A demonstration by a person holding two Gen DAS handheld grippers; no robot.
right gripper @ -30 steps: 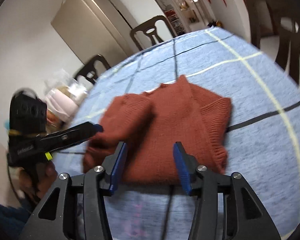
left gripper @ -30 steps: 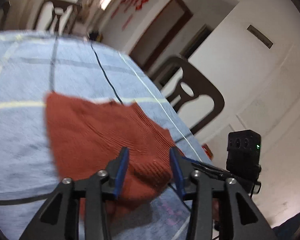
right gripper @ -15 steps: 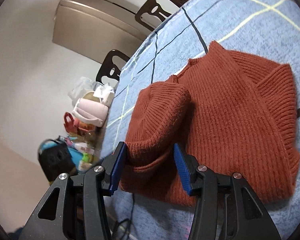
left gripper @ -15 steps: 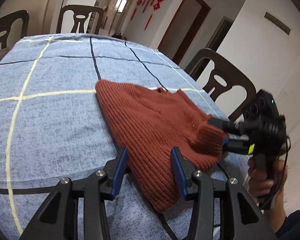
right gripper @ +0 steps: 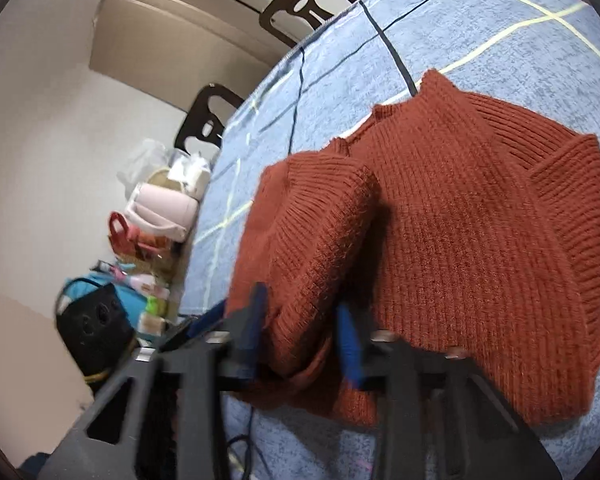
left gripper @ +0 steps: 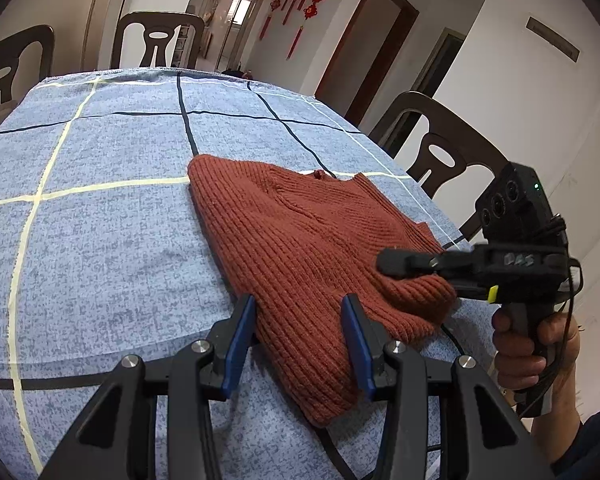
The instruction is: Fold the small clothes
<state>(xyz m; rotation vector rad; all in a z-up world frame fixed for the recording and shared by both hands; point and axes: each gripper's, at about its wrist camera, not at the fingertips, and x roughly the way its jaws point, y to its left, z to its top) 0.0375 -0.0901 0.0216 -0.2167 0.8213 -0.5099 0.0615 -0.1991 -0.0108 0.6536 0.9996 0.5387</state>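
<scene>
A rust-red ribbed knit sweater [left gripper: 300, 236] lies partly folded on the blue checked tablecloth [left gripper: 100, 220]. My left gripper [left gripper: 298, 340] is open, its blue pads straddling the sweater's near hem, not gripping. My right gripper [right gripper: 302, 334] has its jaws closing around a folded sleeve [right gripper: 312, 232], which stands between the pads; the view is blurred. In the left wrist view the right gripper [left gripper: 392, 262] reaches over the sweater's right edge, with the sleeve cuff [left gripper: 416, 292] bunched under it.
Dark wooden chairs stand around the table [left gripper: 440, 148] [left gripper: 156, 40] [right gripper: 204, 124]. Bags and clutter [right gripper: 160, 208] sit beyond the table's left edge. A black cable [left gripper: 332, 452] runs over the cloth near the front edge.
The right gripper has moved in on the folded sleeve and its jaws have narrowed around it. The left gripper has stayed open at the hem, its view shifting slightly.
</scene>
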